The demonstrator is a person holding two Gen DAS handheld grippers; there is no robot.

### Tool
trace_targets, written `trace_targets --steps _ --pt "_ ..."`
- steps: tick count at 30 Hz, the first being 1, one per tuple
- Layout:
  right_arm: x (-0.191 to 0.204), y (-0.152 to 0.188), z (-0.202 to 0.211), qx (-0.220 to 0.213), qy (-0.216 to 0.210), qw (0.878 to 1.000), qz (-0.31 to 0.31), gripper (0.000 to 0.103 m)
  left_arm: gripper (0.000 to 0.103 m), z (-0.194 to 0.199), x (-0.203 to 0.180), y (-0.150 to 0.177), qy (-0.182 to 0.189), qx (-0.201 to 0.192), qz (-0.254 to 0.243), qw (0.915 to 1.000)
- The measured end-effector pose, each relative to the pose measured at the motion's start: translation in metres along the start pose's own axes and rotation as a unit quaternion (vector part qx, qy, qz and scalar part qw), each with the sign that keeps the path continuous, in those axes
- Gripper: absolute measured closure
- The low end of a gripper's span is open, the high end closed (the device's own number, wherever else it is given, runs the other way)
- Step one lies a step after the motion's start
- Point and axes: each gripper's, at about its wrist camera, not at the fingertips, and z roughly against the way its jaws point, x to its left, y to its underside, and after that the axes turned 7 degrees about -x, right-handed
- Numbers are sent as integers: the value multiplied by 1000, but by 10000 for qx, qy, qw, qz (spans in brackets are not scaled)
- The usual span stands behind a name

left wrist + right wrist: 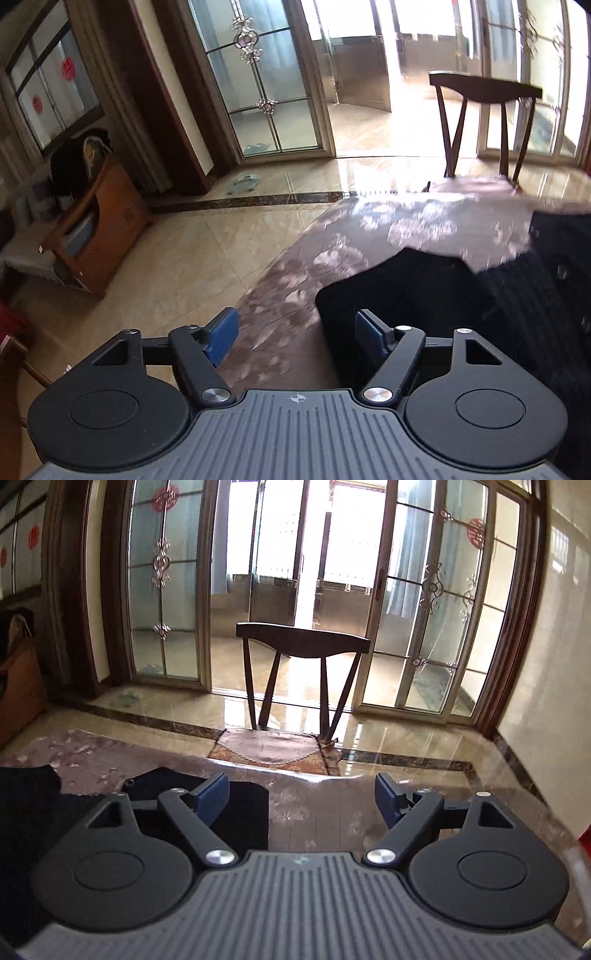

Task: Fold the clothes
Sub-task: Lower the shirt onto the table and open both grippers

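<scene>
Nearest, left gripper [295,334] with blue pads spread wide, nothing between them, poised over the table [280,295] edge. Right gripper [301,799] likewise gaping, empty, above bare tabletop. Just beyond, black garment [424,291] spread flat on the glossy patterned table, under the left gripper's right-hand finger, and in the right wrist view beneath that gripper's left finger [210,799]. Past the far edge, a dark wooden chair [303,642] with a cushioned seat. Farther off, glass sliding doors [162,590], open in the middle, bright daylight behind.
</scene>
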Motion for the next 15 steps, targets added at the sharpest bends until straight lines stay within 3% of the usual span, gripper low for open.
trace_targets --steps 8,15 --pt "-19 71 112 204 -588 9981 33 20 20 56 -26 55 616 215 -553 9963" --pt "-6 156 211 755 -705 9946 8 20 15 117 -53 113 1202 460 -1057 9860"
